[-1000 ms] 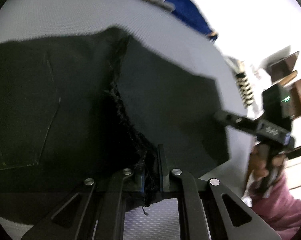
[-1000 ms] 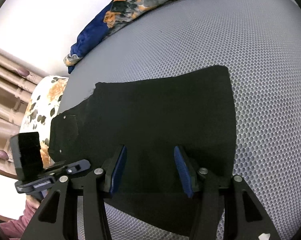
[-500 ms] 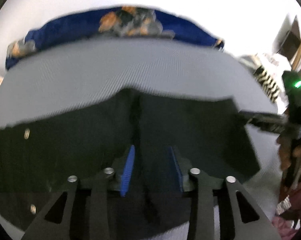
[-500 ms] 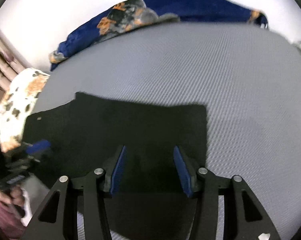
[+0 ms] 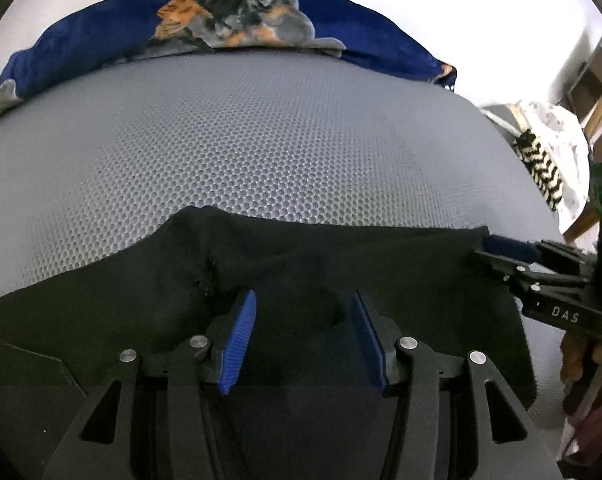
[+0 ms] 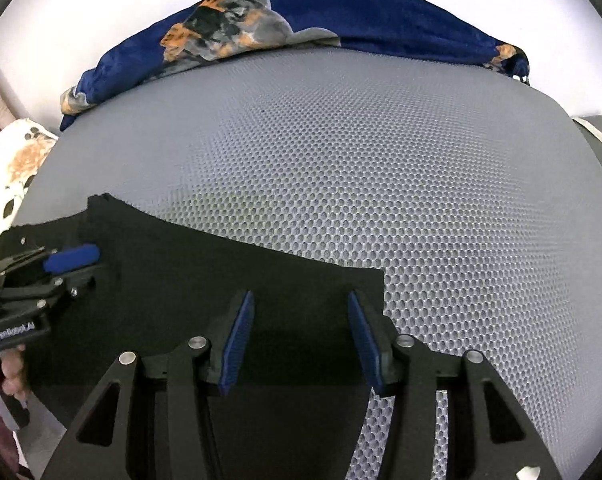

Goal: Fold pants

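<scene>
The black pants (image 5: 141,300) lie flat on the grey mesh bed surface (image 5: 261,140), folded into a wide band along the near edge. My left gripper (image 5: 303,312) is open and empty, just above the cloth near a rumpled seam. My right gripper (image 6: 301,312) is open and empty over the pants (image 6: 181,280), close to their right corner. The right gripper also shows in the left wrist view (image 5: 513,254) at the cloth's right edge. The left gripper shows in the right wrist view (image 6: 67,264) over the cloth's left end.
A blue blanket with an orange and grey print (image 5: 229,24) lies bunched along the far side of the bed. A floral pillow (image 6: 13,160) sits at the left. Wooden furniture and a patterned cloth (image 5: 549,160) stand at the right, beyond the bed.
My left gripper has let go of the black cloth and opened. Both grippers have drawn back toward the near edge, and the pants now lie flat.
</scene>
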The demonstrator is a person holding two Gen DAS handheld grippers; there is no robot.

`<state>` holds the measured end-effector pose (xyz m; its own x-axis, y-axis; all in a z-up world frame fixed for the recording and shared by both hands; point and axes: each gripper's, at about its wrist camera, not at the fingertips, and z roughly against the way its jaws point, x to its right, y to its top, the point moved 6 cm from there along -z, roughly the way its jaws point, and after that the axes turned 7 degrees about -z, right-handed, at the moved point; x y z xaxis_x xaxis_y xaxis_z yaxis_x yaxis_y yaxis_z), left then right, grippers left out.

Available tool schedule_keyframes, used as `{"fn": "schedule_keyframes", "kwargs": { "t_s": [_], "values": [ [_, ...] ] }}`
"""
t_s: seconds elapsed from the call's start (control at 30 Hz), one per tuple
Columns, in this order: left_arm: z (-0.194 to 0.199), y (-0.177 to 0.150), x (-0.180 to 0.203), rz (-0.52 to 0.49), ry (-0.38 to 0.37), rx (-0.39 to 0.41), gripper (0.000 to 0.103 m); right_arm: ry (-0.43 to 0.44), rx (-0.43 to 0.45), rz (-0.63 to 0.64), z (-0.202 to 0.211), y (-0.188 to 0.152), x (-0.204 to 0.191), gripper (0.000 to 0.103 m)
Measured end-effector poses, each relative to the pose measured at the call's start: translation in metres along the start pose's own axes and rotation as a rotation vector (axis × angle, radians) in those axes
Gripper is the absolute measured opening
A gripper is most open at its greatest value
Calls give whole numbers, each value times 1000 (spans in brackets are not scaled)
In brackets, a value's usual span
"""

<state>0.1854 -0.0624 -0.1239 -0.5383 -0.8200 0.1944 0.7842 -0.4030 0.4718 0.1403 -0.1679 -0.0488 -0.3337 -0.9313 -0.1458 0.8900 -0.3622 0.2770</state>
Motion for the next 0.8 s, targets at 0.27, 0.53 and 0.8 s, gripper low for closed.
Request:
{"fn": "schedule_keyframes", "kwargs": {
  "t_s": [0.27,0.53,0.8],
  "values": [
    [27,-28,-8,34,-14,-2,51,38,-48,-15,9,-22,-8,48],
    [107,-70,-62,162,40,90,51,118,-138,43,18,-76,-48,48],
    [161,-108,-118,342,-33,125,51,285,-227,129,17,-110,-137,48]
  ]
}}
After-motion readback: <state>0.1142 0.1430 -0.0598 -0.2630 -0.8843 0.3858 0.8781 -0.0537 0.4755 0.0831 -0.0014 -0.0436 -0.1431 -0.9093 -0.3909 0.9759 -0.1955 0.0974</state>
